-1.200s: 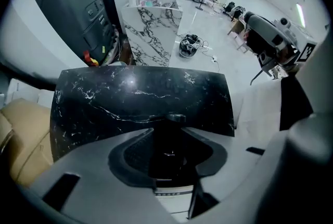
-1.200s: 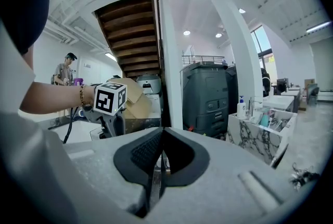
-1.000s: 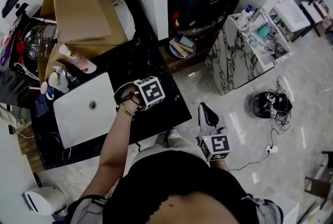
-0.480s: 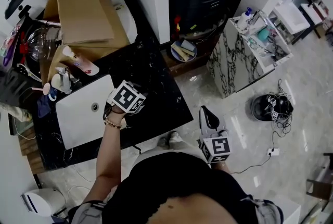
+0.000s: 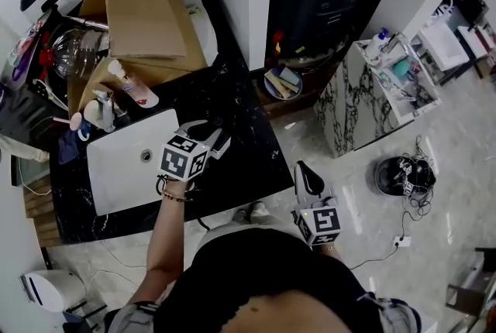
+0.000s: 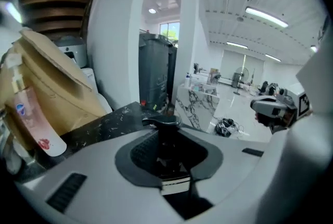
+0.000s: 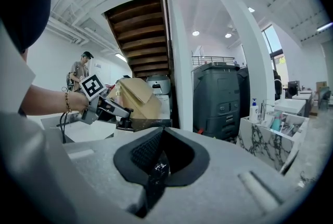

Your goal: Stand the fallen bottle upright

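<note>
A small black bottle (image 6: 165, 145) with a black cap and a white label band stands between the pads of my left gripper (image 6: 166, 158). The jaws have just been closing and now press on it. In the head view my left gripper (image 5: 217, 139) hangs over the black marble counter (image 5: 240, 103), beside the white sink (image 5: 116, 169); the bottle is lost against the dark stone there. The right gripper view shows that gripper (image 7: 112, 110) from the side with something dark at its tip. My right gripper (image 5: 308, 178) is held off the counter's front corner, jaws together and empty (image 7: 156, 165).
A cardboard box (image 5: 139, 14) and a pink pump bottle (image 5: 136, 89) lie at the counter's back left, with clutter beyond. A dark bin (image 6: 156, 72) stands behind the counter. A marble stand (image 5: 364, 91) with toiletries is at the right. A person (image 7: 80, 69) stands far off.
My left gripper has moved left along the counter, risen and rolled over, so its marker cube faces another way. The right gripper has hardly shifted.
</note>
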### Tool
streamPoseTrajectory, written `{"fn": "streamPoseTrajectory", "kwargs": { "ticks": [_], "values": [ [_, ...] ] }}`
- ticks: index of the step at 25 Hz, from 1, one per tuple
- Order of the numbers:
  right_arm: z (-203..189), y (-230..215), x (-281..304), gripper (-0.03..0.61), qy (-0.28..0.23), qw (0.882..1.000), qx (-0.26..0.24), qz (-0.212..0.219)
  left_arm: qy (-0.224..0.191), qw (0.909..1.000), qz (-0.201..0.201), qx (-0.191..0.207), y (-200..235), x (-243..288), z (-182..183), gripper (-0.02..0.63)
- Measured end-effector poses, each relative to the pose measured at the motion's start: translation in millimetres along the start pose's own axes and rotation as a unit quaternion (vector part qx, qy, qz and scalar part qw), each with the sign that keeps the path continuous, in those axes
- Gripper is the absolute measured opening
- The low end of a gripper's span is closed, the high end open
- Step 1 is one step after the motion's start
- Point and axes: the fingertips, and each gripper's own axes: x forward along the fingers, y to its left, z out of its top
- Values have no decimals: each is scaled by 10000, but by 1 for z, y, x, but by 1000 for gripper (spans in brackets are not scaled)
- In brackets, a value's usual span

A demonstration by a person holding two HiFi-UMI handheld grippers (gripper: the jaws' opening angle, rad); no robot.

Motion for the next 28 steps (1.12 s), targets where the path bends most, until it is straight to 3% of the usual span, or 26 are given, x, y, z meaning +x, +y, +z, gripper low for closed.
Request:
{"fn": "streamPoseTrajectory", "kwargs": {
  "ticks": [4, 9, 20, 24, 28],
  "values": [
    [0, 1, 2, 3, 46, 10000, -41, 5, -1093, 9911, 610, -449, 2, -2, 4, 80],
    [-4, -5, 2, 4, 107, 9999, -107, -84, -1800, 9788, 940, -251, -17, 1, 4, 80],
    [-1, -5, 3, 4, 173, 9997, -138, -58, -2118, 9690, 1275, -47, -23, 7, 1, 83],
    [-4, -6, 5, 3, 226, 9995, -219, -34, -2096, 9702, 1212, -20, -25, 9, 0, 86],
    [-3, -2, 8, 3, 246, 9993, -278, 18, -1951, 9737, 1173, -70, -25, 7, -11, 169]
  ]
}}
